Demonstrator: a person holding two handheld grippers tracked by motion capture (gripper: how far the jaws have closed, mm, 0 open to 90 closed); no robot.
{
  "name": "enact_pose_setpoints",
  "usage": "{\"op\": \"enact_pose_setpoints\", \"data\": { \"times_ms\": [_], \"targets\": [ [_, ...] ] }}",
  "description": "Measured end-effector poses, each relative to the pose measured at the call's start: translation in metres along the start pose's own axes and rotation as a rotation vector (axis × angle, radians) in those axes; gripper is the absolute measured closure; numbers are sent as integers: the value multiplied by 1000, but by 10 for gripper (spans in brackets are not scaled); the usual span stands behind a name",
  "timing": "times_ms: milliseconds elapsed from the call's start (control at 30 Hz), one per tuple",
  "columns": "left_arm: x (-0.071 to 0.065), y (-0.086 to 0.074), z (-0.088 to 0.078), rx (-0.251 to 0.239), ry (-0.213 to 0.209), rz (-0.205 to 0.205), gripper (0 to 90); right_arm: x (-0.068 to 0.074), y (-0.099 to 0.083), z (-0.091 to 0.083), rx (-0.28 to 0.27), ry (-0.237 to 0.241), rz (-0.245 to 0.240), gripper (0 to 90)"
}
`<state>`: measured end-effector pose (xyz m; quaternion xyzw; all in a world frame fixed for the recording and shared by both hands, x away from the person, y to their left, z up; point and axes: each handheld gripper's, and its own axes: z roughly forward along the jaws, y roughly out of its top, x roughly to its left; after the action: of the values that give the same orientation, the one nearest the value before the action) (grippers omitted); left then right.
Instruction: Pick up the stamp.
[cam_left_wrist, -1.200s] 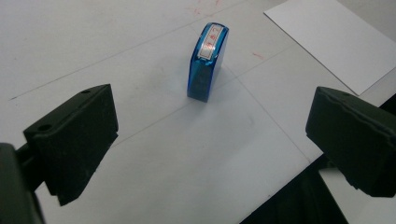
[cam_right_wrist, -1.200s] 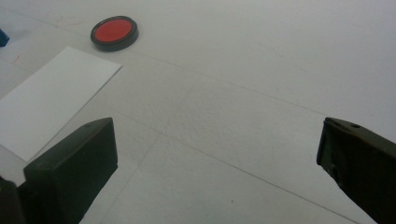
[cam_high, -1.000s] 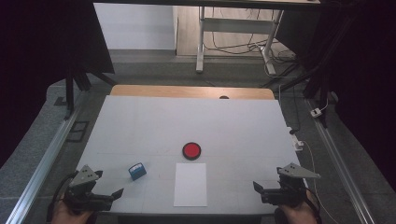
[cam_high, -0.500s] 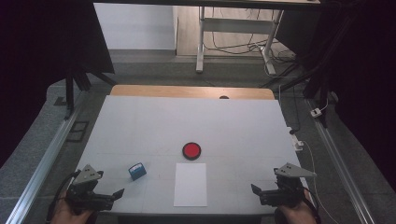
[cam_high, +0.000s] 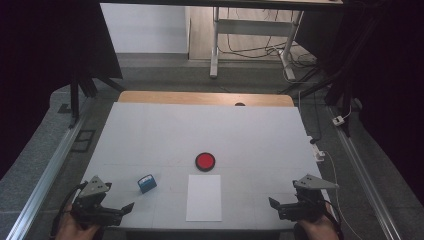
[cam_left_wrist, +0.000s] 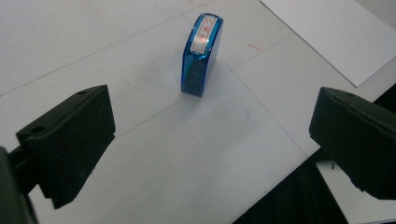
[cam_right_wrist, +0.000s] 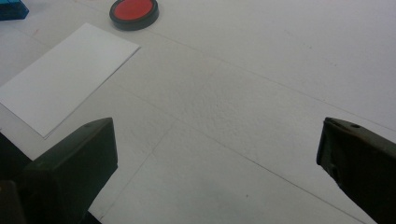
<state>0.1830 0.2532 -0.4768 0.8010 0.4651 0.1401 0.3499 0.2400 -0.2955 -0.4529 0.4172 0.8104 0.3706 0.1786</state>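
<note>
A small blue stamp (cam_high: 146, 183) stands on the white table, left of a white sheet of paper (cam_high: 204, 197). A round red ink pad in a black rim (cam_high: 205, 161) lies just beyond the sheet. My left gripper (cam_high: 126, 208) is at the near left corner, open, with the blue stamp (cam_left_wrist: 201, 53) ahead of its jaws and apart from them. My right gripper (cam_high: 274, 204) is at the near right, open and holding nothing. In the right gripper view the paper (cam_right_wrist: 65, 77) and the ink pad (cam_right_wrist: 134, 12) lie ahead to its left.
The white table (cam_high: 200, 130) has a wooden strip along its far edge. Metal rails run down both sides on the grey floor. A white cable and plug (cam_high: 320, 152) lie at the table's right edge. A desk frame with cables stands farther back.
Both grippers have shifted slightly toward the table's middle along the near edge. The stamp, paper and ink pad have not moved.
</note>
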Motion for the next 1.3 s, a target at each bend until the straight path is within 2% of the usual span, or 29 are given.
{"op": "enact_pose_setpoints", "data": {
  "times_ms": [233, 533, 633, 733, 800, 1000, 1300],
  "targets": [
    [2, 2, 2, 6, -2, 12, 0, 0, 0, 1, 10, 7, -1, 0],
    [4, 8, 5, -17, -37, 29, 0, 0, 0, 2, 13, 15, 0, 0],
    [4, 12, 8, -21, -41, 70, 0, 0, 0, 2, 17, 16, -3, 0],
    [5, 13, 10, -20, -52, 71, 0, 0, 1, 2, 20, 18, -3, 0],
    [8, 14, 12, -30, -70, 55, 0, 0, 0, 2, 19, 21, -3, 0],
    [11, 18, 15, -49, -63, 62, 1, 0, 1, 2, 26, 22, -8, 0],
    [11, 26, 25, -26, -56, 79, 0, 0, 1, 3, 30, 31, -10, 0]
  ]
}}
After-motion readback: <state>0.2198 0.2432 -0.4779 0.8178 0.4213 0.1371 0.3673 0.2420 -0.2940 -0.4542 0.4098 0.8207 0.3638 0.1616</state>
